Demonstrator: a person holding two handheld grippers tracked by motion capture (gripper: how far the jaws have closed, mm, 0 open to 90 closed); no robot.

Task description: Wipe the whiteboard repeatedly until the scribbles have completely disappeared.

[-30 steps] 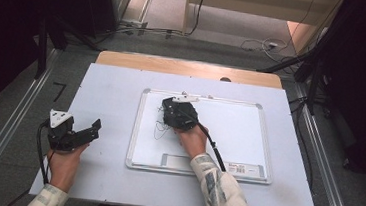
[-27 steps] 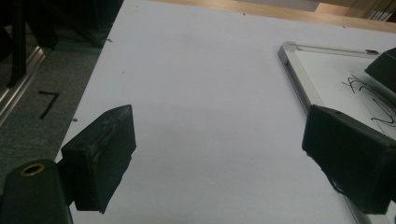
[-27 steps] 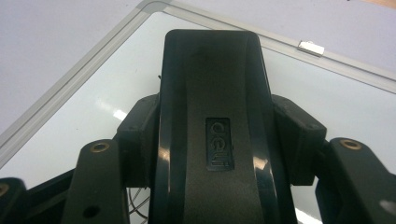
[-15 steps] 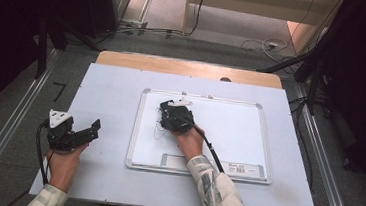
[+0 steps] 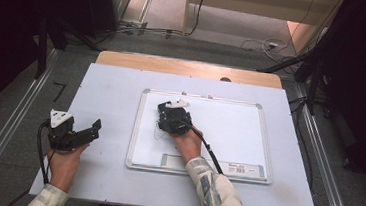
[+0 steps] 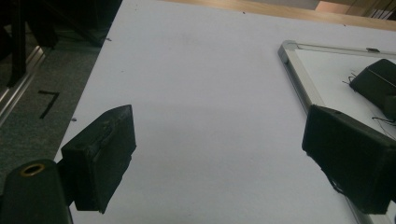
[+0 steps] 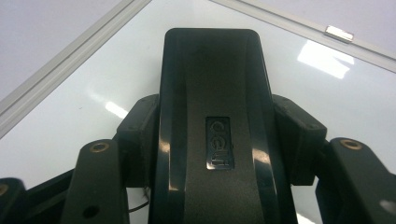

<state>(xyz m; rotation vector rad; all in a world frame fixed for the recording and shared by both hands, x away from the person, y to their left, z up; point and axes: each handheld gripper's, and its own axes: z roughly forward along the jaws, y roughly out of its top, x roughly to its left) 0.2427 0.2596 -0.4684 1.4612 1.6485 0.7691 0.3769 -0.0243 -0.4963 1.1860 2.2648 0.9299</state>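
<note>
Right gripper (image 5: 170, 118) clamping black whiteboard eraser (image 7: 212, 126) against whiteboard (image 5: 233, 132) (faint marker scribbles beside it), near board's left edge. Left gripper (image 5: 88, 130) resting on white surface (image 5: 111, 92), jaws gaping wide, holding nothing.

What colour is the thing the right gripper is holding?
Black eraser, clearest in the right gripper view.

Glossy whiteboard (image 5: 228, 132) in a metal frame — the eraser (image 7: 215, 130) shiny black plastic.

You look down from above on the table (image 5: 111, 92); each gripper view sits low and close, both sharing the whiteboard (image 5: 233, 132) (image 6: 299, 79) (image 7: 74, 51).
</note>
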